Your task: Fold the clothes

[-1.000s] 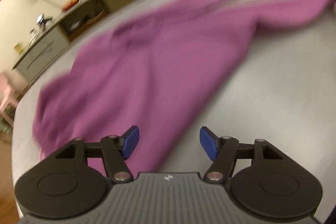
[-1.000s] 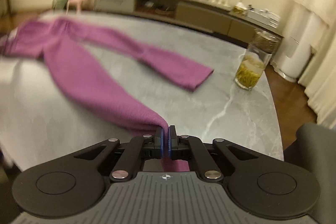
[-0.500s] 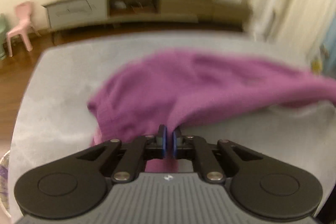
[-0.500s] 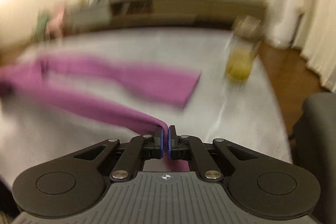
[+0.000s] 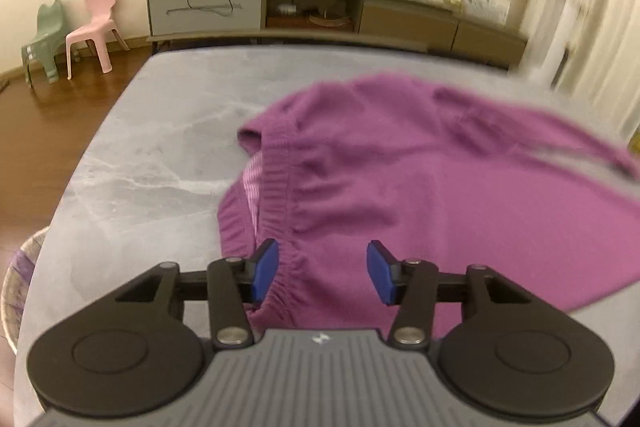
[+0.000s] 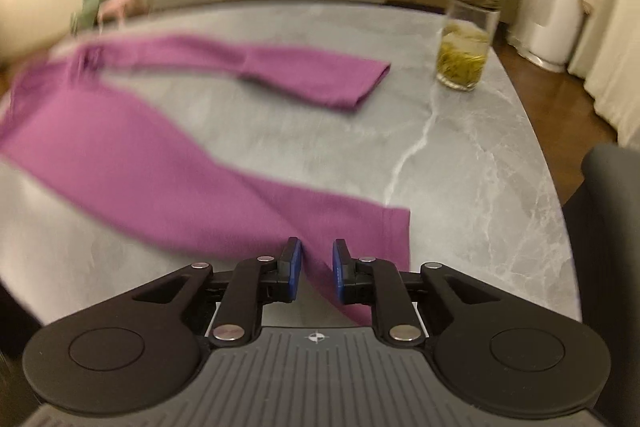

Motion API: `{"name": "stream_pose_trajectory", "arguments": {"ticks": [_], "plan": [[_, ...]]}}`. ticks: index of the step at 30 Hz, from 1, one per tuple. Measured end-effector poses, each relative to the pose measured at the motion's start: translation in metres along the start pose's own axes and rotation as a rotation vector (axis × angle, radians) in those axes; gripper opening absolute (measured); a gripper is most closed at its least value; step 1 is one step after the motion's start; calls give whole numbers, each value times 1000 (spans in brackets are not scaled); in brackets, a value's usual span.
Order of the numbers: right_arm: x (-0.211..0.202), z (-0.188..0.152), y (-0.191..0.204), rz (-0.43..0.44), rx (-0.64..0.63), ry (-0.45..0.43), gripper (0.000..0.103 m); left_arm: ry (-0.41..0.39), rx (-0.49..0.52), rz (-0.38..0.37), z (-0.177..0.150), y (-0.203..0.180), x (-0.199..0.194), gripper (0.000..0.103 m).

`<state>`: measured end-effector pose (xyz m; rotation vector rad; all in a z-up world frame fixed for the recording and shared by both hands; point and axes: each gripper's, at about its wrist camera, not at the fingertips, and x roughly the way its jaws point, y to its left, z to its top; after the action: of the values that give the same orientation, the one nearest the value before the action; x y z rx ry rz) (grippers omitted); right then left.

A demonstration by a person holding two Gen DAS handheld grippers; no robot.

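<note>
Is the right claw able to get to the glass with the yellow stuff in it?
Probably yes. The right claw is opening over the purple pants leg end, and only bare grey table lies between it and the glass, which stands apart from the cloth near the far edge.

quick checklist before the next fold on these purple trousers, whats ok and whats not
1. Left gripper let go of waistband: ok, jaws opening, pads clear of cloth.
2. Right gripper let go of near leg: ok, jaws opening, cloth between but unpinched.
3. Legs laid together: not ok, far leg lies apart from the near one.
4. Glass of tea clear of cloth: ok, beside the far leg's hem, not touching.
5. Trousers flat on table: cannot tell, blurred.
</note>
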<state>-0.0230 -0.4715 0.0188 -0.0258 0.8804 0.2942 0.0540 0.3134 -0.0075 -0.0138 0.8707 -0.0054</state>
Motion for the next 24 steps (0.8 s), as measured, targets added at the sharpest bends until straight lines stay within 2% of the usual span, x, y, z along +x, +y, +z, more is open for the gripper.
{"name": "stream_pose_trajectory", "arguments": {"ticks": [3,6,8,11,13,15,16,17,18,19,21,22,24], "plan": [[15,-3,-3,-24,91,1,18,85,-36,112,-11,12,18,28],[37,-11,-1,-92,80,57,17,94,-58,173,-21,27,12,28],[51,-17,5,-114,43,93,18,112,-24,236,-26,33,5,28],[59,-18,16,-85,-32,64,18,151,10,354,-30,45,1,29],[62,-13,14,-37,-9,65,19,171,17,410,-30,53,-2,27],[61,-6,10,-18,30,31,25,169,14,428,-30,55,-9,27],[60,-2,8,-8,60,-2,40,148,-2,423,-28,53,-14,27],[60,2,7,-10,81,-33,61,122,-19,410,-26,50,-20,27],[64,5,8,-28,85,-53,66,93,-27,393,-23,44,-25,27],[73,8,13,-29,57,-38,67,69,-23,373,-20,37,-29,28],[91,11,25,-44,-35,-1,52,59,13,335,-13,21,-26,28],[96,13,27,-80,-54,-7,47,79,38,338,-11,15,-19,28],[104,17,30,-156,-86,-23,47,127,86,370,-9,10,-2,28]]}}
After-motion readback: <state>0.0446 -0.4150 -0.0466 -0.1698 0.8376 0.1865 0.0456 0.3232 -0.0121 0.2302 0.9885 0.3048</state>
